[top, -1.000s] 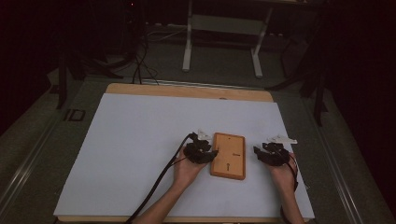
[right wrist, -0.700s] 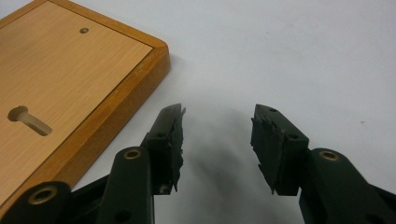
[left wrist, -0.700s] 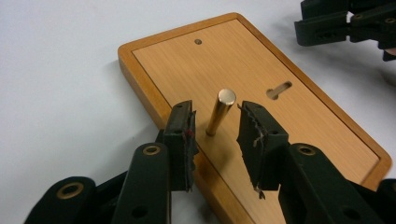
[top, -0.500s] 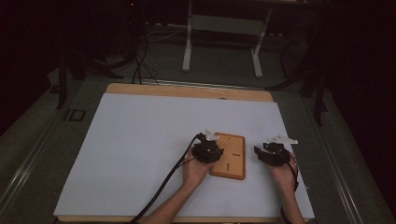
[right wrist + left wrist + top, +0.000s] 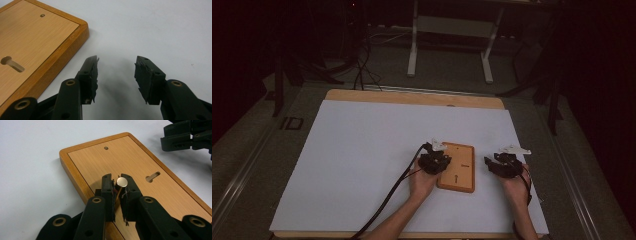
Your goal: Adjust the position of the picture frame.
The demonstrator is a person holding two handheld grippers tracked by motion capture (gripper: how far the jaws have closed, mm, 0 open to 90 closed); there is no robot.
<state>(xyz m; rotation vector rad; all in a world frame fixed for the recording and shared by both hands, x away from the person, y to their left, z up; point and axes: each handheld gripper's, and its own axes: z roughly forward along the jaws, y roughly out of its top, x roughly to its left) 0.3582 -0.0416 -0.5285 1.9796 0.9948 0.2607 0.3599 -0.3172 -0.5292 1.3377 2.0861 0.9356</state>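
A flat wooden board [image 5: 460, 170] lies on the white table cover, its back panel up, with a keyhole slot [image 5: 153, 176] and a small round hole [image 5: 106, 148]. My left gripper [image 5: 435, 161] hovers over the board's left edge, shut on a small metal pin [image 5: 122, 181] whose round head shows between the jaws [image 5: 117, 180]. My right gripper [image 5: 500, 163] rests just right of the board, open with nothing between its jaws [image 5: 116, 68]. In the right gripper view the board [image 5: 32, 37] sits at the left, with the keyhole slot [image 5: 12, 63] in sight.
The white cover [image 5: 362, 150] stretches wide to the left and far side of the board. The table's wooden far edge [image 5: 412, 96] shows beyond it. A black cable [image 5: 392, 192] trails from my left gripper toward the near edge. A metal stand [image 5: 447, 30] is on the floor behind.
My left gripper has moved right, from beside the board to over its left edge. The right gripper has stayed nearly still.
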